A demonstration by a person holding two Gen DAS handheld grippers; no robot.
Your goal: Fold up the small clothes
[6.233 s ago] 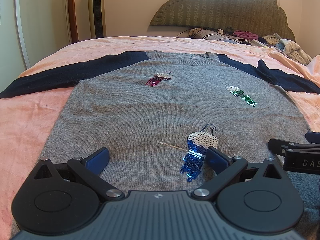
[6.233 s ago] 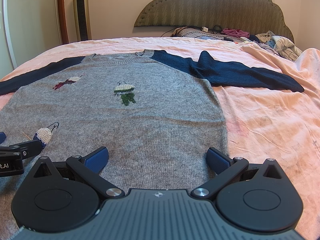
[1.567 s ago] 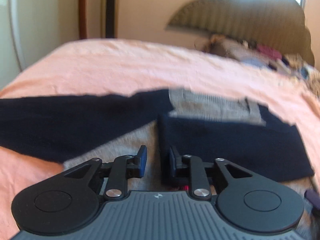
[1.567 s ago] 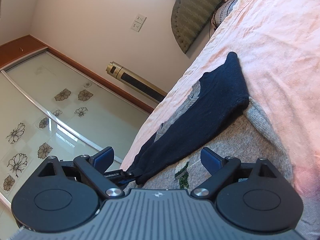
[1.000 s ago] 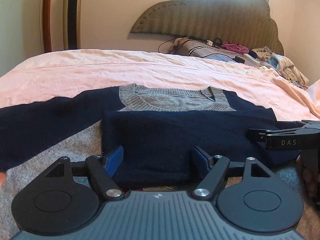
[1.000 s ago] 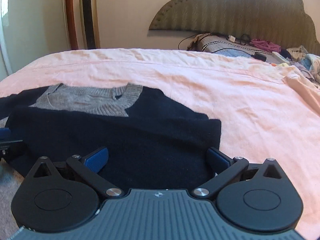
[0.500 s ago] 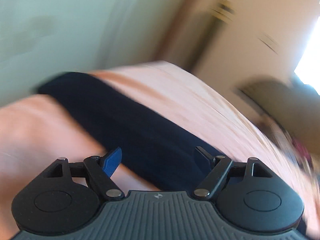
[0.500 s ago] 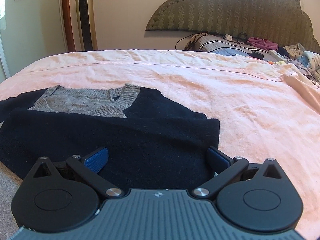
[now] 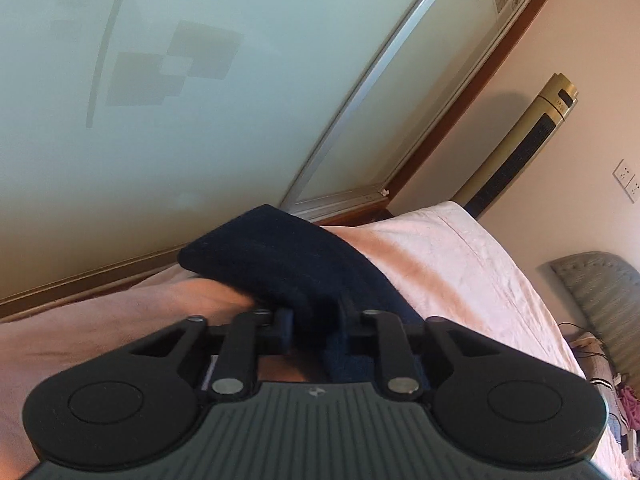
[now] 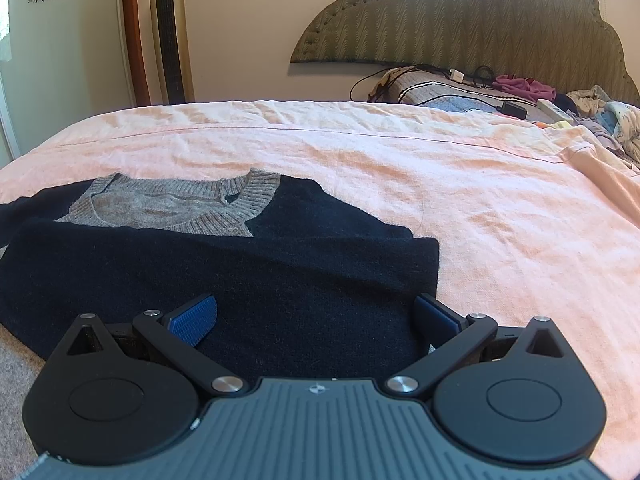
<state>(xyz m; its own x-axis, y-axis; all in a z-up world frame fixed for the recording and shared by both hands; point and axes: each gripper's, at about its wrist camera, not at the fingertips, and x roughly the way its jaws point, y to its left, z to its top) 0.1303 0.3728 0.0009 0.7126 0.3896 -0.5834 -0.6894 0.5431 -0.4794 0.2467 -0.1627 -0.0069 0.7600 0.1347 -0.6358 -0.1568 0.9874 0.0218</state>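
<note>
My left gripper [image 9: 316, 330], spread wide half a second ago, has now closed its fingers on the left navy sleeve [image 9: 280, 268] near its cuff, at the bed's edge; my right gripper [image 10: 316, 316] hovers wide open, holding nothing, over the right sleeve [image 10: 224, 272] already folded across the grey sweater [image 10: 176, 206] on the pink bedsheet [image 10: 460, 184]; folding the left sleeve inward looks next.
</note>
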